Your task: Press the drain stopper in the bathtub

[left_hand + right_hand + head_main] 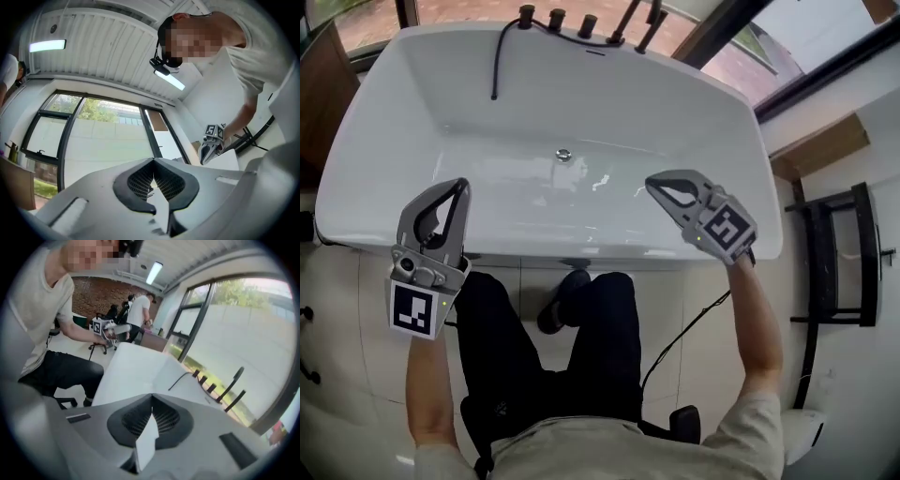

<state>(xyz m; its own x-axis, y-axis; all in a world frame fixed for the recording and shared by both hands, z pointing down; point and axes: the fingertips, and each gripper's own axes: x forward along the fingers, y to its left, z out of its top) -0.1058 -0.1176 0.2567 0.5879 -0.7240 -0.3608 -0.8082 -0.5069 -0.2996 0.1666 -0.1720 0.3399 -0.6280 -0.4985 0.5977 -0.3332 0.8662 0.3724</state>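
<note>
A white bathtub (384,141) lies in front of me, with the round chrome drain stopper (564,155) on its floor near the middle. My left gripper (461,186) hangs over the tub's near rim at the left and is shut and empty. Over the near rim at the right, my right gripper (653,186) is also shut and empty. Both are well short of the stopper. In the left gripper view the jaws (153,161) meet and point up at the window, with the right gripper (213,140) beyond. The right gripper view shows touching jaws (151,398), the tub (140,371) and the left gripper (105,327).
Black tap fittings (581,21) and a black hose (497,61) sit on the tub's far rim. A black rack (834,253) stands on the right. My legs and a cable (684,328) are on the tiled floor below. People (138,310) stand far behind.
</note>
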